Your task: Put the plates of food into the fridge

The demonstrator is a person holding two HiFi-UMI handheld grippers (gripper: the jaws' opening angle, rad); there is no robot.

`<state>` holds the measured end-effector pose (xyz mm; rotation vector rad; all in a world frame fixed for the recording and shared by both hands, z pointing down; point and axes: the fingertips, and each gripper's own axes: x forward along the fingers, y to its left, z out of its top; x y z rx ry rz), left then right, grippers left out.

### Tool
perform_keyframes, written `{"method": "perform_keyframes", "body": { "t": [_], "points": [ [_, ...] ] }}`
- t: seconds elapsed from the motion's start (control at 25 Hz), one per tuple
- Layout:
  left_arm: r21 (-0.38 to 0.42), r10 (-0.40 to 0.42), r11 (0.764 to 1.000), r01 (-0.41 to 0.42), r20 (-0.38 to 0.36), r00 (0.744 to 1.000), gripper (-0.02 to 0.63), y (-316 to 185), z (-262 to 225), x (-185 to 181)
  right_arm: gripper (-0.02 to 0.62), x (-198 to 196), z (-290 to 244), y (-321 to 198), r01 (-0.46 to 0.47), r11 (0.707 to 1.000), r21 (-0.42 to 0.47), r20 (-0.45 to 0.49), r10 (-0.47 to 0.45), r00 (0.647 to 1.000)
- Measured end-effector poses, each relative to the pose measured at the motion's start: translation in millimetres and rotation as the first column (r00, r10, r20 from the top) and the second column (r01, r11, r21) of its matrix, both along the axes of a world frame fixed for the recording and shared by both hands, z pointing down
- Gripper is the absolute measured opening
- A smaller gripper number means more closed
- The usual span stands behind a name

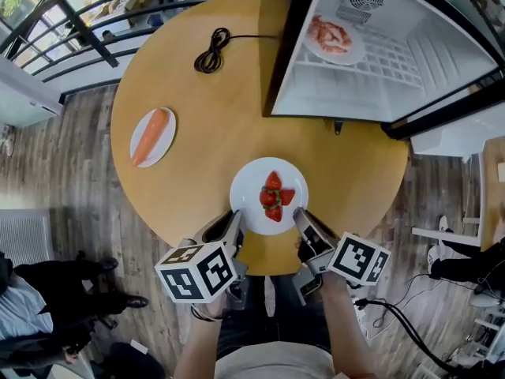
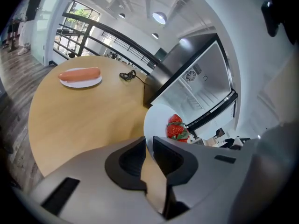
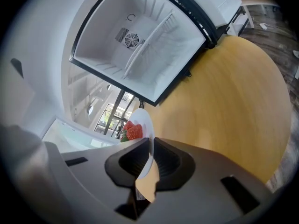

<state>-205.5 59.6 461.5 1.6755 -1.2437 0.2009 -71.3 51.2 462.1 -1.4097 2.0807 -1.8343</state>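
Note:
A white plate (image 1: pixel 251 189) with several strawberries (image 1: pixel 274 197) sits at the near edge of the round wooden table (image 1: pixel 197 180). My left gripper (image 1: pixel 233 229) is shut on its near-left rim and my right gripper (image 1: pixel 302 221) is shut on its near-right rim. In the left gripper view the plate (image 2: pixel 156 118) runs into the narrow gap of the left gripper (image 2: pixel 148 146). In the right gripper view the plate's (image 3: pixel 144 118) thin edge is pinched in the right gripper (image 3: pixel 151 148). A second plate holds a long orange food (image 1: pixel 150 136), far left.
The small fridge (image 1: pixel 394 69) stands open at the table's far right, with a plate of pink food (image 1: pixel 334 39) on its wire shelf and its dark door (image 1: pixel 284 46) swung left. A coiled black cable (image 1: pixel 211 51) lies at the back. A person's shoes (image 1: pixel 118 283) are at the lower left.

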Motion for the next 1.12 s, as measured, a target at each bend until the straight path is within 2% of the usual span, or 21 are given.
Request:
{"method": "perform_keyframes", "body": {
  "t": [0.32,0.56,1.12],
  "points": [
    [0.026,0.039,0.999,-0.038,-0.029,0.999,0.055,-21.5,-19.5,31.1,0.035,32.2,-18.7,-12.4,-0.078,0.997,0.018,0.059,0.076,0.995],
    [0.062,0.039,0.997,-0.036,-0.043,0.998,0.054,-48.0,-37.4,68.7,0.032,69.9,-35.8,-35.4,-0.109,0.993,0.051,0.102,0.103,0.989],
    [0.159,-0.007,0.987,0.015,-0.051,0.999,0.054,-135.8,-84.1,173.4,0.031,178.9,-79.0,-122.4,-0.108,0.983,0.148,0.123,0.090,0.988]
  ]
}}
